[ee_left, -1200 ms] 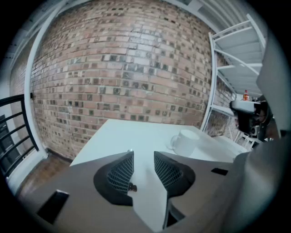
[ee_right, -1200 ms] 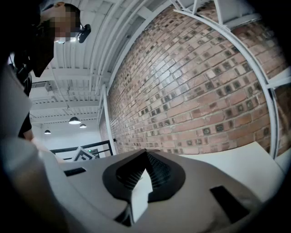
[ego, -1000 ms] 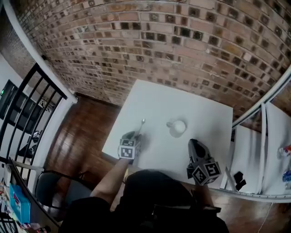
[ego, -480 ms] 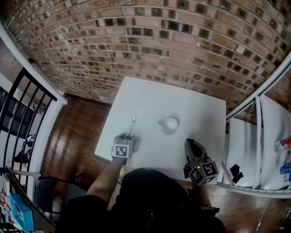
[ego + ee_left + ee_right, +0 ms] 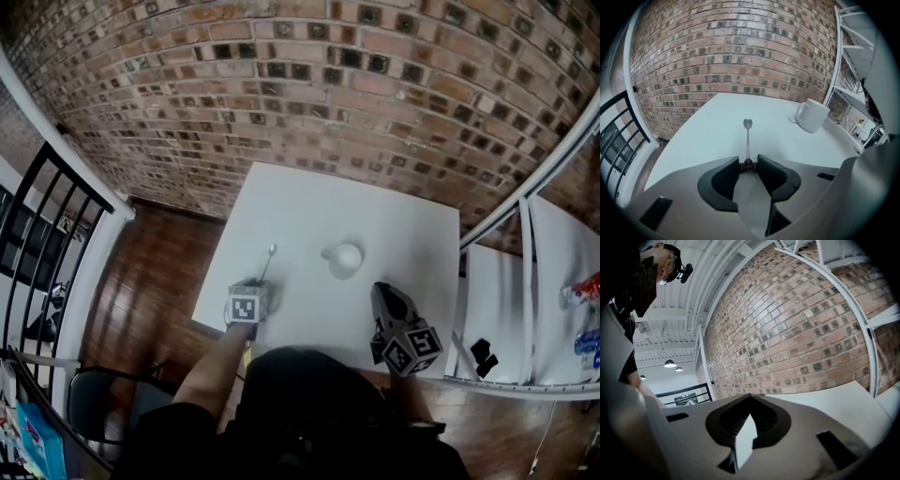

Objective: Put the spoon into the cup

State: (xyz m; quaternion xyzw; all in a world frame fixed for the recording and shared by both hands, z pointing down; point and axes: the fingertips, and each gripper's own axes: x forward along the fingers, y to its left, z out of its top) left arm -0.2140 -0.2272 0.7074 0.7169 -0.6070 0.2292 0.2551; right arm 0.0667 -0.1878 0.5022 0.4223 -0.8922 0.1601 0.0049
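spoon (image 5: 747, 136): lying flat on the white table (image 5: 403, 225), bowl end pointing toward the brick wall (image 5: 309, 84), handle end toward the person. it's outside the cup.
cup (image 5: 813, 115): white, standing upright on the table off to the right of the spoon and clear of it, its handle turned toward the spoon's side.
left gripper (image 5: 748, 161): tilted down onto the table at the near-left part, just behind the spoon. its jaws are closing, with the dark tip of the spoon's handle between them; both pads look to be touching that tip. the spoon is on the tabletop, not lifted.
right gripper (image 5: 750, 395): held over the near-right part of the table, on the person's side of the cup and apart from it. its jaws are together with nothing between them, and it looks out nearly level at the wall.
surroundings: wooden floor (image 5: 150, 291) and a black railing (image 5: 47, 216) to the left of the table, a white shelf rack (image 5: 525, 309) to the right.
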